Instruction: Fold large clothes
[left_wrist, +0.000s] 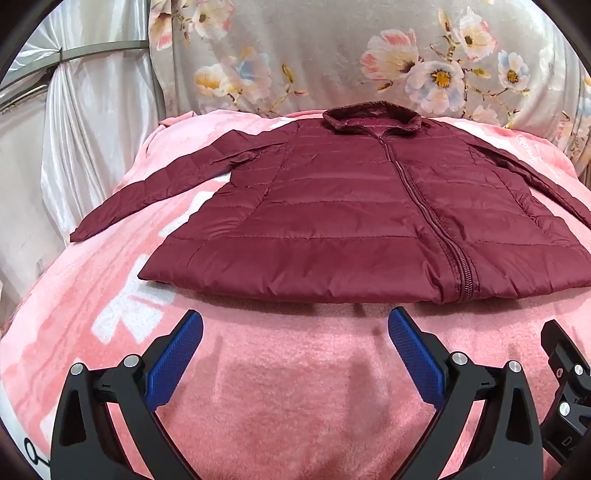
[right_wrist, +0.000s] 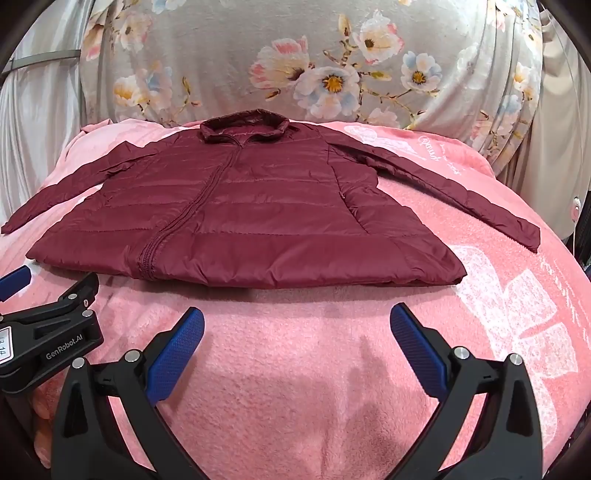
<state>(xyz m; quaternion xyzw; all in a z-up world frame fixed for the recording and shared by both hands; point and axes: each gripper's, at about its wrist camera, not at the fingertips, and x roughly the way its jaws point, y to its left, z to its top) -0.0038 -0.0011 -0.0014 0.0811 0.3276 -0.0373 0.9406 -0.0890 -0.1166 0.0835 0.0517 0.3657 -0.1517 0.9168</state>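
Note:
A dark red quilted jacket (left_wrist: 332, 206) lies flat and zipped on a pink blanket (left_wrist: 288, 387), collar away from me, both sleeves spread outward. My left gripper (left_wrist: 295, 325) hovers just short of the hem, open, with nothing between its blue pads (left_wrist: 177, 354). In the right wrist view the same jacket (right_wrist: 251, 210) lies ahead, its right sleeve (right_wrist: 480, 199) reaching toward the blanket's edge. My right gripper (right_wrist: 297, 325) is open and empty, also short of the hem. The left gripper's body (right_wrist: 51, 332) shows at the left edge there.
A grey flowered cloth (left_wrist: 369, 55) rises behind the blanket. White satin drapes (left_wrist: 85, 110) hang on the left. The blanket (right_wrist: 295, 387) carries white printed lettering (right_wrist: 517, 306) on the right. Part of the right gripper's body (left_wrist: 565, 380) sits at the left view's right edge.

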